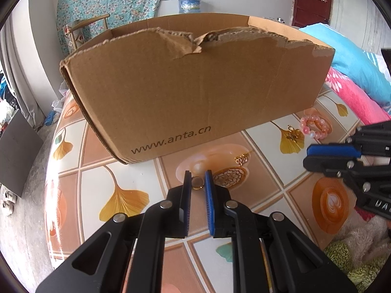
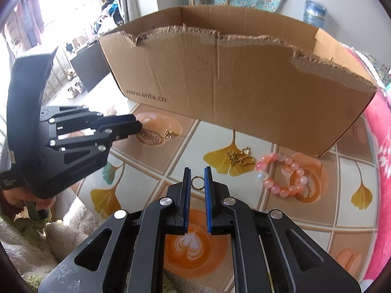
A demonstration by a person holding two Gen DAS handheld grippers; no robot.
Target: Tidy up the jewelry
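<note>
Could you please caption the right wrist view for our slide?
Right gripper pinches a small gold ring above the patterned tabletop, before a torn cardboard box, beside a pink bead bracelet.

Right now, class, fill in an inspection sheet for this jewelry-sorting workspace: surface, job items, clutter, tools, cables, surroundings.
Surface: table under a glossy cover printed with ginkgo leaves and latte cups.
Job items: torn cardboard box, open on top; pink bead bracelet and gold butterfly charm lying in front of it; gold earrings further left.
Clutter: nothing seen on the table.
Tools: left tool shut on a gold ring; right tool shut on a thin ring.
Cables: nothing seen.
Surroundings: pink and blue bedding, floral cloth on the wall, water jug, fluffy fabric.
</note>
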